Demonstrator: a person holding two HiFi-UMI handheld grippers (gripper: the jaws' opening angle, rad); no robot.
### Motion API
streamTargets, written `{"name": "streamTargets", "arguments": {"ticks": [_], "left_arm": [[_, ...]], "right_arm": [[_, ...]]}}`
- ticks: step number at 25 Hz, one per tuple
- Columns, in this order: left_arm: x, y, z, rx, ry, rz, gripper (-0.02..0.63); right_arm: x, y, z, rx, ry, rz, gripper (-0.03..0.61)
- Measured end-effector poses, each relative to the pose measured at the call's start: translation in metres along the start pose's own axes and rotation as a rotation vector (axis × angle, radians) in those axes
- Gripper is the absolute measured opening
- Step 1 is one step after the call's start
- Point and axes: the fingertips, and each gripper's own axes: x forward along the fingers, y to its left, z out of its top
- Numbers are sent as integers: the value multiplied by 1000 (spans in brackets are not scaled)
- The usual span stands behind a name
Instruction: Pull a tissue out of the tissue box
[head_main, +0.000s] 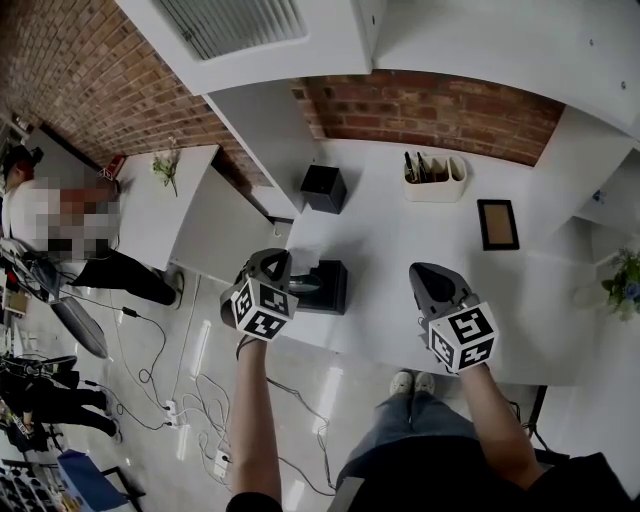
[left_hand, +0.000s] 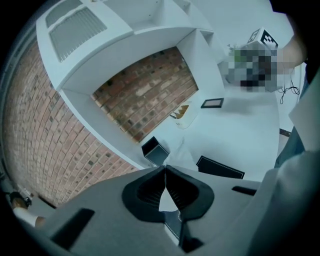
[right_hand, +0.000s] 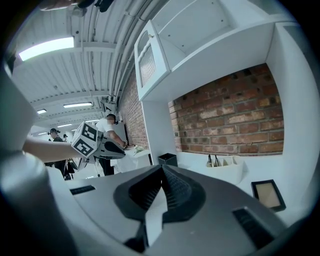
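Note:
A black tissue box (head_main: 330, 288) stands near the front left edge of the white counter (head_main: 400, 240). A white tissue (head_main: 303, 261) rises from its top. My left gripper (head_main: 283, 262) is above the box's left side, shut on that tissue. In the left gripper view the jaws meet at the tips (left_hand: 165, 168), and the tissue (left_hand: 183, 153) stretches beyond them towards the box (left_hand: 220, 167). My right gripper (head_main: 422, 270) hovers to the right of the box, apart from it. Its jaws (right_hand: 161, 168) are shut with nothing between them.
At the back of the counter are a small black cube container (head_main: 323, 188), a white organiser with pens (head_main: 435, 178) and a dark picture frame (head_main: 497, 223). Behind them is a brick wall. A plant (head_main: 625, 283) is at the far right. Cables (head_main: 190, 400) lie on the floor.

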Motion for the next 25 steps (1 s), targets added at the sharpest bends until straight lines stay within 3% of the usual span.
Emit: {"name": "streamTargets", "arguments": {"ticks": [5,13,16,19,25], "left_arm": [[-11,1,35,-116,-140,11,11],[-31,-2,115,-398,-485,12,11],[-31,-12,138,-461,-557,11,11],[-31,-26,165,-574,-630,-4,11],[-24,-65,221,-701,-722,-119,11]], "right_arm": [[-11,-12,4,5,-21,-32,-2],[-46,-52,17,21,-81,-139,-2],[-64,-66,24,16,-115,-182,-2],[-84,-82,31,12,-156,-236,-2],[-118,-109,40,13,-212,-333,-2]]}}
